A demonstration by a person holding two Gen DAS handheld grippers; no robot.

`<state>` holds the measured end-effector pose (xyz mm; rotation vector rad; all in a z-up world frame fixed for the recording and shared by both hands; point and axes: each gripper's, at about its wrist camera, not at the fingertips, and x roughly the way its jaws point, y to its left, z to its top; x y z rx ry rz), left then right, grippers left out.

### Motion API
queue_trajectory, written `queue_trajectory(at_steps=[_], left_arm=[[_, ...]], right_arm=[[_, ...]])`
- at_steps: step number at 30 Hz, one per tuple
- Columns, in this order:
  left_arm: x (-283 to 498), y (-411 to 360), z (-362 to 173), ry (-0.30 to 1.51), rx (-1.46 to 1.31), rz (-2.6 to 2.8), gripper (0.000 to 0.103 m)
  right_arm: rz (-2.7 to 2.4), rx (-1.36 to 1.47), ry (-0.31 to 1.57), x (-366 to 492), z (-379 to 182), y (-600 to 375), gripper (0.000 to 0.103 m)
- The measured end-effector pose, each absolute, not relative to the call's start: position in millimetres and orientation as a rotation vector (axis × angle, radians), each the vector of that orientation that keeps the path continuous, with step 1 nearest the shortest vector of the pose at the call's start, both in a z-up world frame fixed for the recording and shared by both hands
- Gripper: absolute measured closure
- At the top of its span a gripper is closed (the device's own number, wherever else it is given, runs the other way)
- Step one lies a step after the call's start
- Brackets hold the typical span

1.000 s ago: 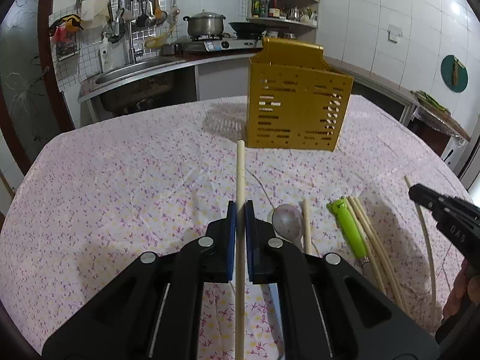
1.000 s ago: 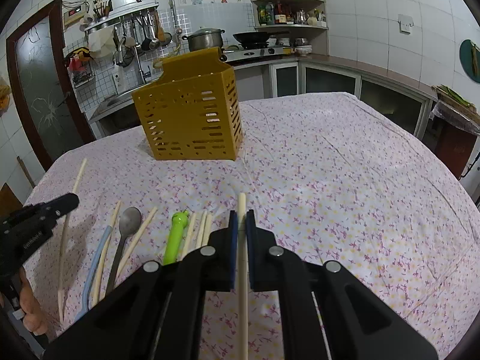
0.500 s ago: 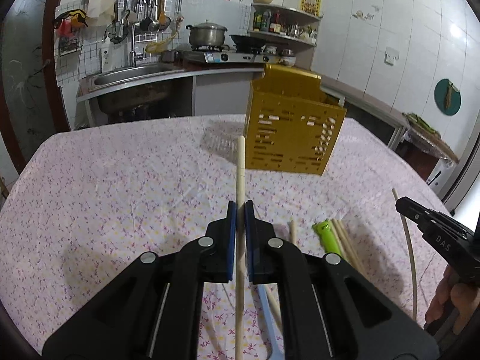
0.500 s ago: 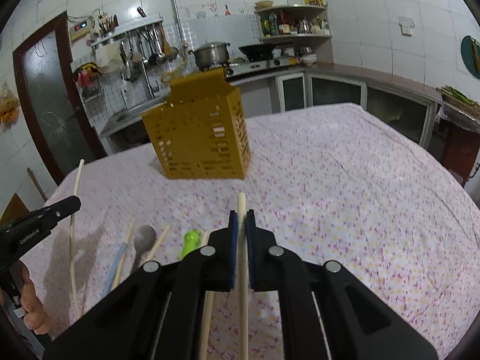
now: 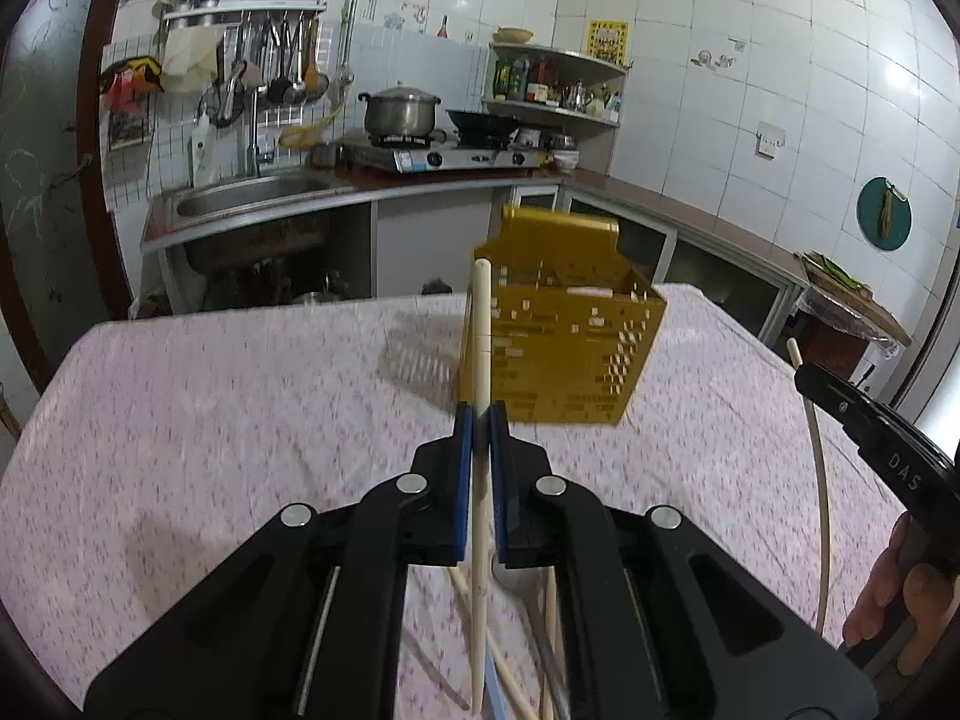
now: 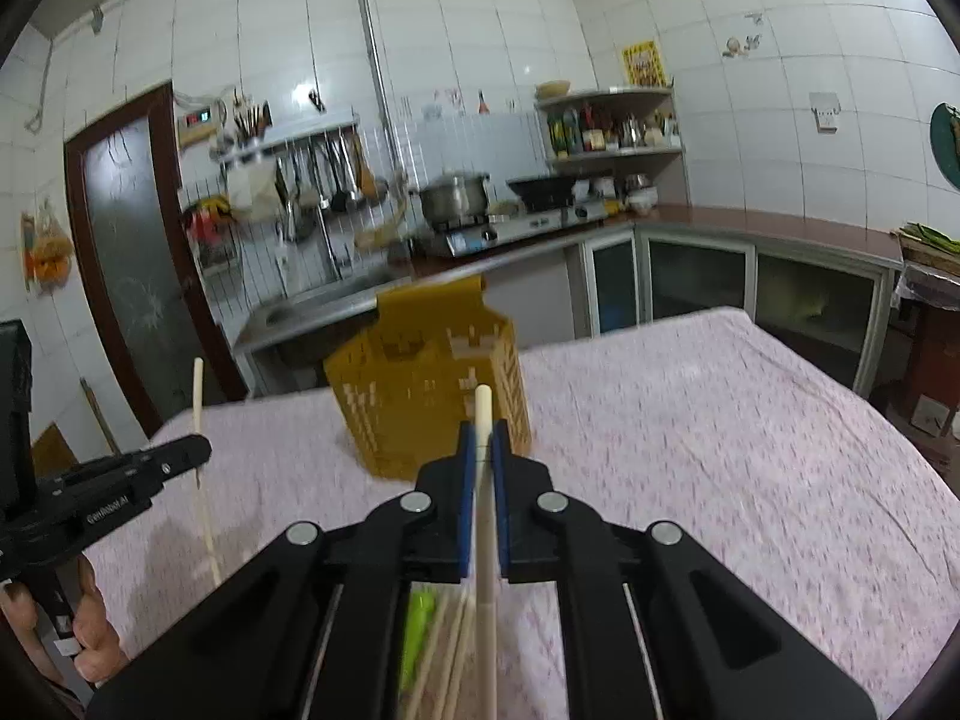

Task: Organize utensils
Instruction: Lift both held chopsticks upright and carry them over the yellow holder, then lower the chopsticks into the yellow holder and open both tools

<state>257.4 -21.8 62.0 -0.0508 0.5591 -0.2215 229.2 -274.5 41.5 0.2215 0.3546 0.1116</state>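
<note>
Far left of right wrist view: left claw clamped shut on a pale chopstick, stick standing nearly upright, tip above the jaws, lower end hanging over the desk; fingers of the holding hand visible below. Centre of left wrist view: same left claw, blue pads pinching the chopstick, which runs forward and up, tip overlapping the near left corner of the yellow slotted utensil holder. Holder upright on the pink floral cloth, mid desk, just ahead of both claws, top open. Below the left claw, loose chopsticks and a spoon handle lying on the cloth, partly hidden, blurred. Centre of right wrist view: right claw closed on a second chopstick, tip short of the holder. Under it a green-handled utensil and a bundle of chopsticks flat on the cloth. Far right of left wrist view: right claw gripping its chopstick, hand below.
</note>
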Motion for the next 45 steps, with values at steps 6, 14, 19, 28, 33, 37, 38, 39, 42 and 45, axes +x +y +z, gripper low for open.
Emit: queue_trajectory(at_steps=[6,14,19,28,33,37,38,39,42,45], left_arm=[[280,-28,77,0.529,-0.038,-0.223,0.099],[319,-32,95,0.496,-0.063,-0.236,0.099],[342,-36,117,0.449,-0.079,-0.257,0.099],[366,-43,120,0.447,-0.073,-0.268,0.099],[371,-44,124,0.443,-0.075,-0.277,0.099],[373,-44,126,0.445,-0.078,-0.284,0.099],[374,-44,126,0.444,-0.071,-0.282,0.099],[374,-44,127,0.444,-0.066,-0.28,0.099],[377,-44,134,0.439,-0.065,-0.283,0.099],[382,-48,150,0.415,-0.06,-0.294,0.099]], right_arm=[[0.135,0.236,0.326,256,53,-281,0.097],[0.185,0.241,0.246,291,77,-280,0.097],[0.224,0.255,0.143,313,97,-274,0.097],[0.263,0.258,0.129,338,103,-267,0.097],[0.256,0.266,0.164,350,101,-269,0.097],[0.254,0.267,0.197,357,98,-270,0.097],[0.251,0.264,0.203,358,99,-271,0.097],[0.248,0.266,0.211,360,100,-271,0.097],[0.227,0.25,0.211,361,107,-270,0.097],[0.211,0.239,0.183,363,124,-272,0.097]])
